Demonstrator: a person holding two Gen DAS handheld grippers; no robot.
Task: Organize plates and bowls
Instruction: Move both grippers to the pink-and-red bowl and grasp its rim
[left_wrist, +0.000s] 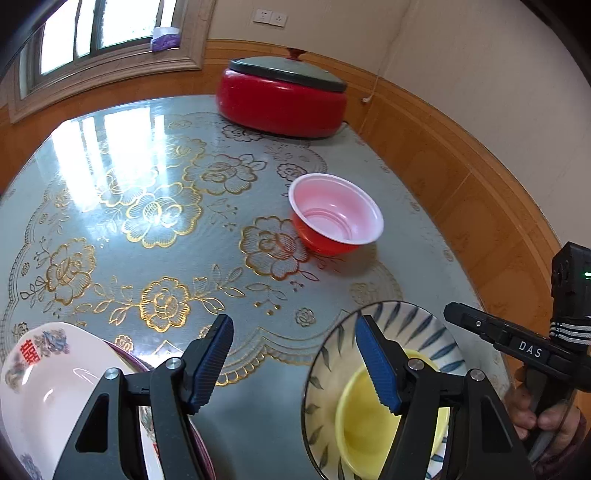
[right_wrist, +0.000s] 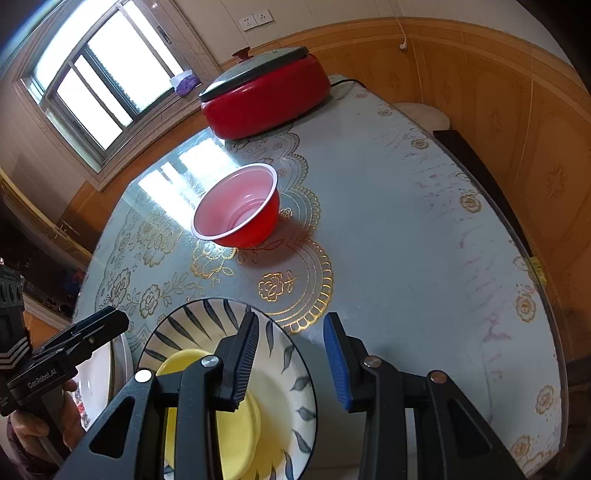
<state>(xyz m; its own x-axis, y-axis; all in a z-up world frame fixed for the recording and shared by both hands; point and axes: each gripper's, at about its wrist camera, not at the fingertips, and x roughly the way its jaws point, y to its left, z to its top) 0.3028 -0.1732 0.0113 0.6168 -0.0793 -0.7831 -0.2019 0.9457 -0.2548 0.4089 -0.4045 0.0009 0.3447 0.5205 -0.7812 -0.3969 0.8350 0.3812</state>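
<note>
Blue-padded fingers of the left tool (left_wrist: 295, 365) fill the foreground of the left wrist view, jaws standing well apart with only bare surface between them; nothing is held. Right tool (right_wrist: 291, 362), seen from its own camera, has its jaws parted more narrowly; the left pad overlaps the leaf-pattern plate in the picture, yet whether it touches the plate cannot be told, and no object is gripped between the pads.

Leaf-pattern plate (right_wrist: 280, 354): white with dark blue-grey leaves, near edge of the surface (right_wrist: 406, 240), under the right tool. Yellow bowl (right_wrist: 229, 435) sits on it.

Red bowl (left_wrist: 334, 216): red outside, pale pink inside, upright, alone mid-surface, well apart from the plate and both tools.

Red cooker (left_wrist: 282, 98) with grey lid: far end of the surface, by the wood-panelled wall.

Shown only in the left wrist view: white dish (left_wrist: 48, 380) with a red character and floral print, lower left, stacked on a purple-rimmed dish below it; the right tool's body at the right edge, a hand (left_wrist: 535, 417) on its grip.

Shown only in the right wrist view: the surface's bare right half with faded pink marks, a dark chair back (right_wrist: 480, 177) beside it, a round stool (right_wrist: 421, 112) beyond; the left tool's body at the left edge.
</note>
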